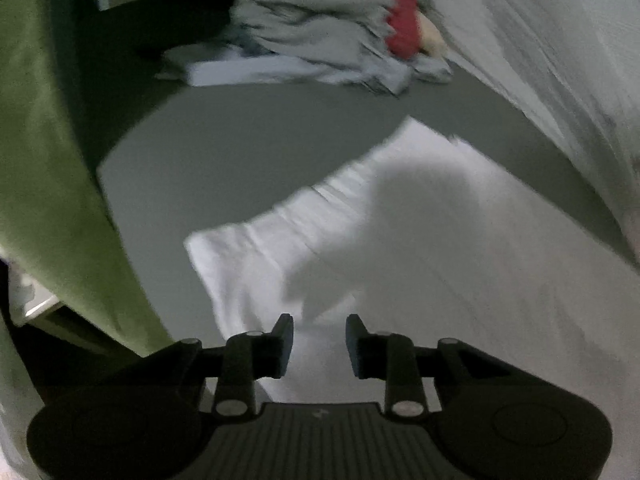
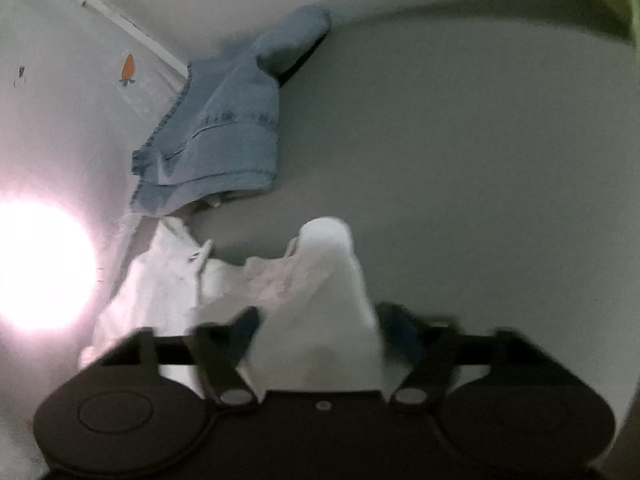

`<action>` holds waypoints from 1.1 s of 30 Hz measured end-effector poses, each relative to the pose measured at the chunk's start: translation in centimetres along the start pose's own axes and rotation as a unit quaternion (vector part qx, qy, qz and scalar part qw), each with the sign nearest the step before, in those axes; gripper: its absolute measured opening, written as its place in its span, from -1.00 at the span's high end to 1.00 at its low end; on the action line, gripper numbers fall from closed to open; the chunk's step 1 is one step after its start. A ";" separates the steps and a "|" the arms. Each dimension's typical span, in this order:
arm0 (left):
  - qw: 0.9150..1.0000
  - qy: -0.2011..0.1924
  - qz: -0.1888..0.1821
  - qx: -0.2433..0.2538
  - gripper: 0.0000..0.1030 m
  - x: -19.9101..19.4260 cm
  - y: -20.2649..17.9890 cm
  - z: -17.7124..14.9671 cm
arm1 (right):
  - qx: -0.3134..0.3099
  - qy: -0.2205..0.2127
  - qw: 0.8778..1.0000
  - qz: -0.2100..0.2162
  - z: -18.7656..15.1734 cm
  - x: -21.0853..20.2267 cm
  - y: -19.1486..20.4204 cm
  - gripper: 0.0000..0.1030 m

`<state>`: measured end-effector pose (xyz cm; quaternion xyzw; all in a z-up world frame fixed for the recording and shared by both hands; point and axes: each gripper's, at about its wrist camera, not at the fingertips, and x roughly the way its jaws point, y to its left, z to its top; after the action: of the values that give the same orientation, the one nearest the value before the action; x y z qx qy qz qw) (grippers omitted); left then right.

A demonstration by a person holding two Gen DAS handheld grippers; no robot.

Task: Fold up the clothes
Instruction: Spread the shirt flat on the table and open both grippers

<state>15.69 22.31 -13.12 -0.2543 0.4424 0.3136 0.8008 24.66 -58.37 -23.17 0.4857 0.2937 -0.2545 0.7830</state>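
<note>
Right now the left gripper [image 1: 319, 334] has its jaws parted, nothing pinched, over a white garment [image 1: 400, 248] lying on the grey surface [image 1: 248, 152]. Right gripper [image 2: 320, 332] jaws are spread too, white cloth bunched between them; contact unclear through blur. Blue garment [image 2: 224, 136] and a folded stack [image 1: 304, 40] lie farther back.

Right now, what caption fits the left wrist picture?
Open left gripper above a white folded cloth on the grey table, folded clothes stacked behind.
</note>
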 end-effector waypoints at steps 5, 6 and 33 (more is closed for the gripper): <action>0.999 0.022 0.016 0.037 0.37 1.8 -1.7 -1.1 | 0.010 -0.059 0.996 0.069 1.3 -3.3 1.2 0.78; 0.999 0.024 0.016 0.038 0.35 2.0 -1.7 -1.3 | -0.008 -0.075 0.994 0.080 1.6 -4.4 1.9 0.78; 0.987 0.083 0.011 0.140 -1.00 5.0 -4.4 -1.2 | -0.423 -0.053 0.904 -0.001 -13.9 -1.6 14.7 -1.00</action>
<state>20.29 19.87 -17.48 -0.1599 0.5500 0.2352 0.7852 30.61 -39.70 -18.02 0.0940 0.3320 -0.1327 0.9292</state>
